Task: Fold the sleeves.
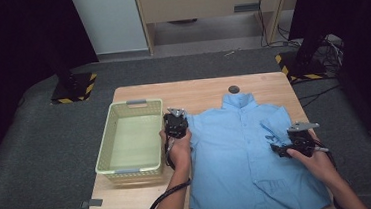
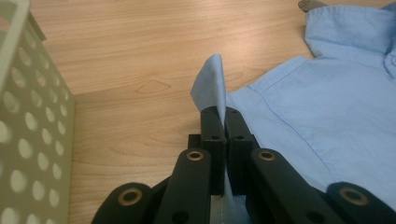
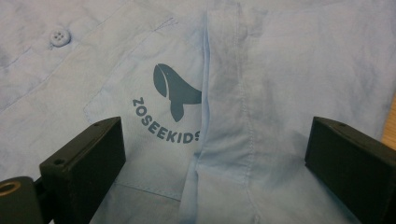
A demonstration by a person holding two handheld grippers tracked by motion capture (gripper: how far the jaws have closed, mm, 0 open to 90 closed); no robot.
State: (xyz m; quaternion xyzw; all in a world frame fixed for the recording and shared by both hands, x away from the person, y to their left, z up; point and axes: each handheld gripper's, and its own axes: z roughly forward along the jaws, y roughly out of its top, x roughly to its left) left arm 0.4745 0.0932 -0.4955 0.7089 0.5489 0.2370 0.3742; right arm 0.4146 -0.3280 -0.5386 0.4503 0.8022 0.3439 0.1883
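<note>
The left claw (image 2: 225,122) is closed on a thin fold at the edge of the shirt (image 1: 247,155), at 9 o'clock of the cloth. The right claw (image 3: 215,163) is held wide over the printed pocket, at 3 o'clock. The shirt is spread flat on the surface (image 1: 207,88), beside the basket (image 1: 107,140). The cloth is judged light, soft and limp; hems and seams are the best places to be gripped.
</note>
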